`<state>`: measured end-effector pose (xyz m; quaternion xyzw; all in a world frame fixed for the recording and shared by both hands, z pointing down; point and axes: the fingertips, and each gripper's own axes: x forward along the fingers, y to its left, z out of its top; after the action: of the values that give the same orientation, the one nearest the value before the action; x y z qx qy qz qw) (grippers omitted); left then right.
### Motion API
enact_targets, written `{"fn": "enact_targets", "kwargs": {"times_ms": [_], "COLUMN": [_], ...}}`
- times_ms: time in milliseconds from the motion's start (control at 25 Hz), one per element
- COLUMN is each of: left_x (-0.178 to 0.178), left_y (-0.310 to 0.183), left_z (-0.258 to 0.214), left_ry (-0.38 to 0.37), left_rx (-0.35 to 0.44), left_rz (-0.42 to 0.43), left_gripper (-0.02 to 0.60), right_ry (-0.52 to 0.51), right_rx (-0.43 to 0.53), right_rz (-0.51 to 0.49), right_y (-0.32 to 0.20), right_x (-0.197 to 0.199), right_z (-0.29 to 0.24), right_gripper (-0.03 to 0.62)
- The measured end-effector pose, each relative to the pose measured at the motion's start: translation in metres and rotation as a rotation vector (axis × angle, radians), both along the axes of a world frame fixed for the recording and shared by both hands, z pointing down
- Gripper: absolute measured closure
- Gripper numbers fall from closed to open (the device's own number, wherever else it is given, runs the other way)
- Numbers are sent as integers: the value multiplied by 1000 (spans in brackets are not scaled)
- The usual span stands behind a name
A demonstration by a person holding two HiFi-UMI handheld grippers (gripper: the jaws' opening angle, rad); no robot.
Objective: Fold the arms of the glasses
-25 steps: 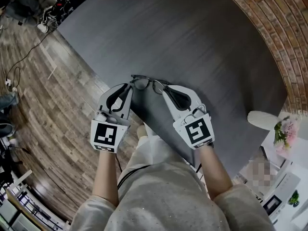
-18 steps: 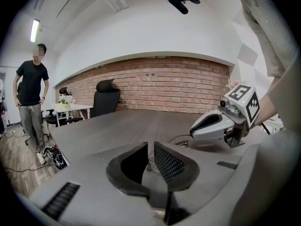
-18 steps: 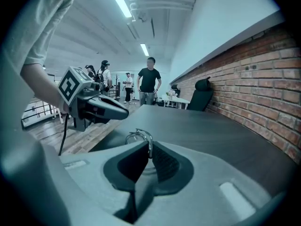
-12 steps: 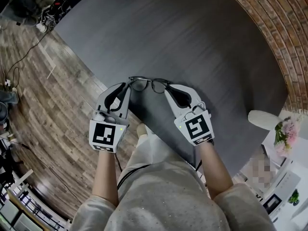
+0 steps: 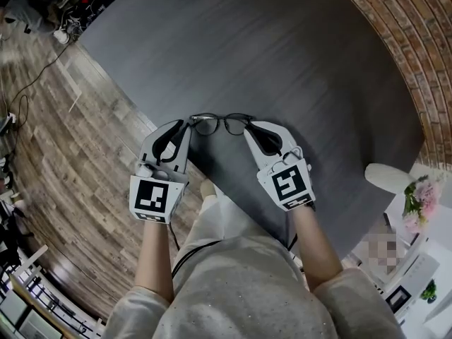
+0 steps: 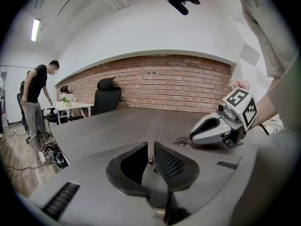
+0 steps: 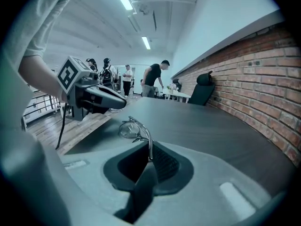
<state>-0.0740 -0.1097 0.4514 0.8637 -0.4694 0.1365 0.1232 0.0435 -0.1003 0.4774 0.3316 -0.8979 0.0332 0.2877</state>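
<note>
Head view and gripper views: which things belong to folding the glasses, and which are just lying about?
Job in hand: glasses; left gripper and right gripper, each shut on one end of them.
Lying about: pink flowers; black office chair; a person standing far off.

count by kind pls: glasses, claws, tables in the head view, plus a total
glasses: 1, held at both ends
claws: 2, left claw and right claw, each shut on the glasses
table: 1, dark grey
total: 4
</note>
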Motion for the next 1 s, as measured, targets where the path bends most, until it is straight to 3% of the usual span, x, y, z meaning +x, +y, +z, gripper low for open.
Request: {"fn": "enact_targets", "kwargs": {"times_ms": [360, 720, 1000], "left_x": [-5, -6, -6], "left_y": [-4, 0, 5], "left_z": [1, 2, -10], "left_ry": [0, 4, 40], "left_rx": [2, -14, 17], "left_rz": [-5, -9, 9], "left_gripper": [543, 543, 543], "right_ry": [17, -47, -105], "right_rx": [-8, -19, -9], "right_rz": [13, 36, 78], "right_y": [-7, -7, -4], "right_x": [0, 4, 7], "right_z": [6, -1, -16], "right_gripper": [563, 497, 503]}}
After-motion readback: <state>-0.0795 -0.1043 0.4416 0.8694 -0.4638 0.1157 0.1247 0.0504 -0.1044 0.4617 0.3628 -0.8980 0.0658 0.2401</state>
